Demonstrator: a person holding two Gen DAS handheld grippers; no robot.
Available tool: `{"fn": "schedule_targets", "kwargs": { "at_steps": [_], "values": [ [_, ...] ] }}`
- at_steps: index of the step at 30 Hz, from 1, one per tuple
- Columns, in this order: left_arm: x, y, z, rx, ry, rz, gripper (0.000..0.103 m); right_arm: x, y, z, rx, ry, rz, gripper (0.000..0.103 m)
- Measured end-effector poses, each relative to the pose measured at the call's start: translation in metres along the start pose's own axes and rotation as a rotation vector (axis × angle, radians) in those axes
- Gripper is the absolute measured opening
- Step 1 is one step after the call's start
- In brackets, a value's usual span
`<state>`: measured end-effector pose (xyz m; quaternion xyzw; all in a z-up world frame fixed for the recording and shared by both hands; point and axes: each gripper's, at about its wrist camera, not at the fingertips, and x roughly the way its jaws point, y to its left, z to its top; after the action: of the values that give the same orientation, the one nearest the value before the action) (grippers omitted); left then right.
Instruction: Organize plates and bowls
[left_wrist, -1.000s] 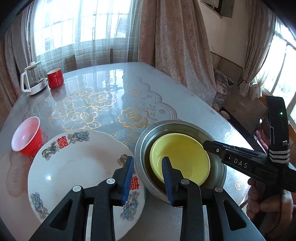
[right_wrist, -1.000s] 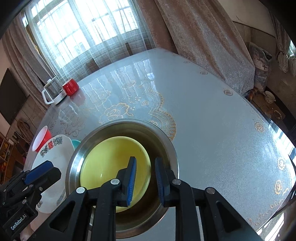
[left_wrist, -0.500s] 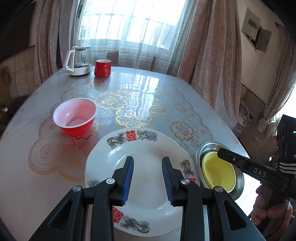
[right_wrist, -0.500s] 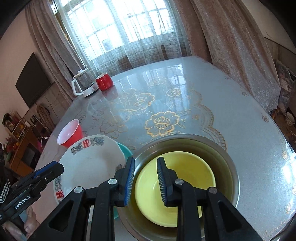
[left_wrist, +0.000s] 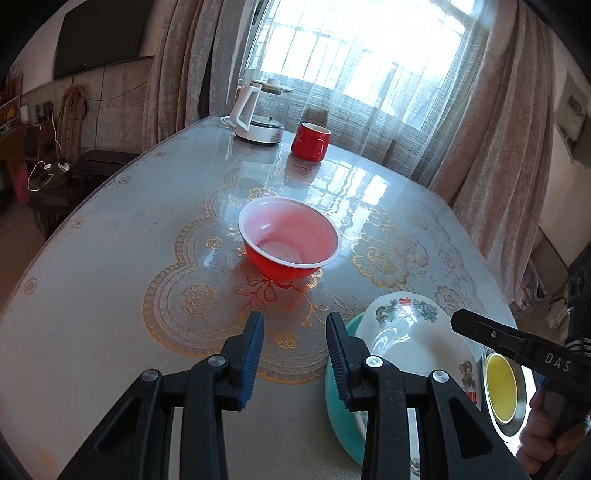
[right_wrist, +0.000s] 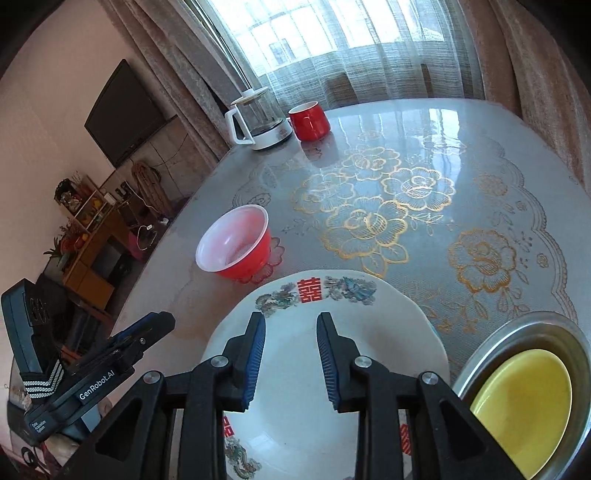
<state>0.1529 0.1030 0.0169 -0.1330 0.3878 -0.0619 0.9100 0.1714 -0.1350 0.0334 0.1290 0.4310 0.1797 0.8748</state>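
Readable text: "DAS" in white on the black body of the right claw (left_wrist: 476, 328) as seen from the left wrist view; "GenRobot.AI" plus smaller unreadable print on the side of the left claw (right_wrist: 155, 321) in the right wrist view. The wide white ceramic plate with floral rim (right_wrist: 332, 369) carries red Chinese double-happiness characters at its far rim and more red characters near its front edge.

Left claw (left_wrist: 295, 354): jaws part open and opening, nothing between the blue pads, over bare glossy tabletop with gold flower pattern (left_wrist: 110, 258). Right claw (right_wrist: 291, 354): jaws part open and opening, empty, hovering over the white plate.

Task items: red plastic bowl with white inside (left_wrist: 288, 240) stands alone mid-tabletop, ahead of the left claw. The white plate sits on a teal bowl (left_wrist: 340, 406), just right of the left claw. A yellow bowl (right_wrist: 524, 398) sits nested inside a round steel basin (right_wrist: 535, 325), just right of the plate. White-handled glass kettle (left_wrist: 258, 110) and red mug (left_wrist: 310, 142) sit side by side at the far edge by the window.

Versus a second ago: the left view was centred between plate and steel basin, now it faces the red bowl; the right view was over the yellow bowl, now it is over the plate. Both claws are wider.
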Motion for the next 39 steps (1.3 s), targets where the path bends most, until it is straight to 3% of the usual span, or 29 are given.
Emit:
{"fn": "schedule_targets", "kwargs": {
  "at_steps": [7,10,14,20,24,27,29,32,39],
  "values": [
    [0.02,0.033,0.015,-0.081,0.049,0.053,0.034,0.035,0.021,0.022,0.022,0.039,0.066,0.029],
    [0.032,0.045,0.024,-0.116,0.08,0.037,0.033,0.051,0.024,0.034,0.045,0.051,0.078,0.029],
    [0.044,0.051,0.038,-0.105,0.065,0.028,0.034,0.076,0.024,0.049,0.096,0.075,0.086,0.029],
    [0.061,0.06,0.061,-0.12,0.046,0.007,0.049,0.107,0.018,0.07,0.161,0.085,0.072,0.029],
    [0.079,0.065,0.074,-0.154,0.082,-0.013,0.05,0.121,0.015,0.079,0.182,0.092,0.068,0.029],
    [0.09,0.067,0.079,-0.176,0.109,-0.022,0.045,0.129,0.013,0.08,0.193,0.101,0.068,0.027],
    [0.096,0.066,0.081,-0.181,0.12,-0.033,0.029,0.134,0.012,0.081,0.202,0.107,0.073,0.024],
    [0.107,0.065,0.082,-0.191,0.152,-0.079,0.014,0.142,0.015,0.08,0.181,0.123,0.081,0.014],
    [0.094,0.06,0.079,-0.191,0.122,-0.113,0.011,0.139,0.019,0.075,0.164,0.107,0.083,0.011]
  ]
}}
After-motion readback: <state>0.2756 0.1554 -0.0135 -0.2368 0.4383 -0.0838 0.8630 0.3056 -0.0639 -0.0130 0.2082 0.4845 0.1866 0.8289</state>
